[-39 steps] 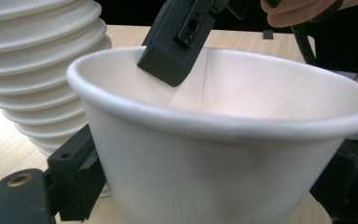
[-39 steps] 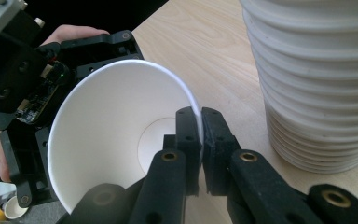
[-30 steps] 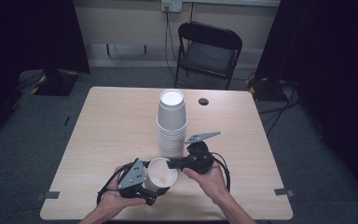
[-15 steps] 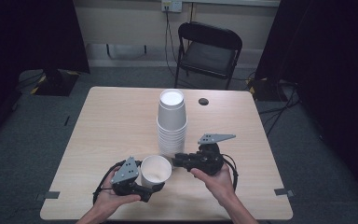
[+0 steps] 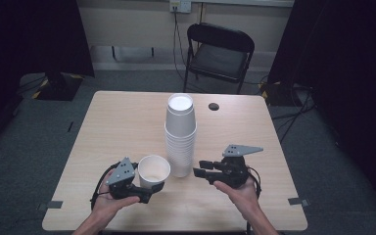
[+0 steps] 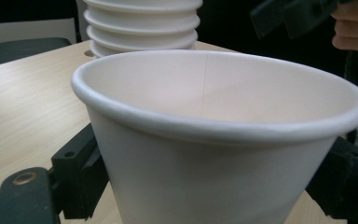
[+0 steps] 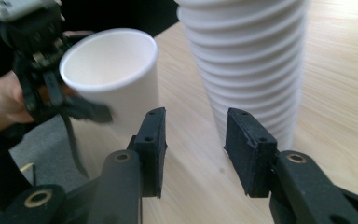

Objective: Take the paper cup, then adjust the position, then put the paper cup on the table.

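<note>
— While the single cup [image 5: 153, 171] is gripped by the left tongs [image 5: 147, 188], where exactly is it found?
— It is seen at the near edge of the worktop [image 5: 122, 127], left of centre, upright with its mouth open to the ceiling. It is clamped from both sides by the black jaws, as is shown in the left gripper view, where the cup [image 6: 219, 140] is pressed between them.
— And the stack of cups [image 5: 180, 134]?
— It is stood upside down in the middle of the worktop, just to the right of the single cup, close beside it; whether the two are touching cannot be told.
— What is shown of the right tongs [image 5: 201, 172]?
— They are held level at the near right, pointed left toward the foot of the stack. Their jaws have just been opening, and nothing is caught between them. In the right gripper view the right tongs [image 7: 193, 151] are parted over bare wood, with the stack [image 7: 256, 60] just beyond on the right and the single cup [image 7: 114, 74] farther off on the left.
— Anything farther back?
— A black folding chair [image 5: 219, 54] is placed beyond the far edge.
</note>
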`<state>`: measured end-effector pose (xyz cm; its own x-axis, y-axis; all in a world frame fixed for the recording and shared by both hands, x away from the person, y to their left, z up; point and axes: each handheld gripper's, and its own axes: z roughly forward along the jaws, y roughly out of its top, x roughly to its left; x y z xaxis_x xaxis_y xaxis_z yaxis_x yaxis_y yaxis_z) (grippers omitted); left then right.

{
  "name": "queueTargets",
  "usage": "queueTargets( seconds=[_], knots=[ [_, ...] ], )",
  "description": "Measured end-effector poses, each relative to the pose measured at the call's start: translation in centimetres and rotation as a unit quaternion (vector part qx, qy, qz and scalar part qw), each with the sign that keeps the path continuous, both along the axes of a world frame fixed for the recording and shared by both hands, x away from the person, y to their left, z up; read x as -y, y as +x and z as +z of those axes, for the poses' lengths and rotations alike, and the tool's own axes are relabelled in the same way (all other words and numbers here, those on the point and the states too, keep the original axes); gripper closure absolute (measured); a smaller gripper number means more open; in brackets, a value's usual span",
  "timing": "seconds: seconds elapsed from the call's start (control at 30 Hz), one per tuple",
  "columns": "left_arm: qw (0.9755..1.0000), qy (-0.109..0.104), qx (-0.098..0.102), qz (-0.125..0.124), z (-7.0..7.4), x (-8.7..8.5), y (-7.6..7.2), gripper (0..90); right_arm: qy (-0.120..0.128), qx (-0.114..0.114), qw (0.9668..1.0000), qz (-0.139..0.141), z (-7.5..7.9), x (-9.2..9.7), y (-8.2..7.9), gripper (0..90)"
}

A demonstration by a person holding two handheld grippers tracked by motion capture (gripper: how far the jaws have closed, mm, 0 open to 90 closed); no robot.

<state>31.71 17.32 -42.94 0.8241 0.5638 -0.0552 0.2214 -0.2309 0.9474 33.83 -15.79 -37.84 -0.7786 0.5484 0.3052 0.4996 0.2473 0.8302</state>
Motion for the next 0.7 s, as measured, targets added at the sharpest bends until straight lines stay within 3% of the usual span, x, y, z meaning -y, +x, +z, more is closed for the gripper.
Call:
queueTargets(
  seconds=[0.37, 0.7],
  knots=[
    [0.9991, -0.019, -0.002, 0.038, 0.9, -1.6, 0.9, 13.9, -0.013, 0.008, 0.9992, -0.036, -1.3, 3.4, -0.8, 55.3],
    [0.9979, -0.027, 0.004, 0.059, 1.7, -3.1, 2.1, 14.0, -0.016, -0.002, 0.9974, -0.070, -3.1, 5.9, -1.4, 52.3]
  ],
)
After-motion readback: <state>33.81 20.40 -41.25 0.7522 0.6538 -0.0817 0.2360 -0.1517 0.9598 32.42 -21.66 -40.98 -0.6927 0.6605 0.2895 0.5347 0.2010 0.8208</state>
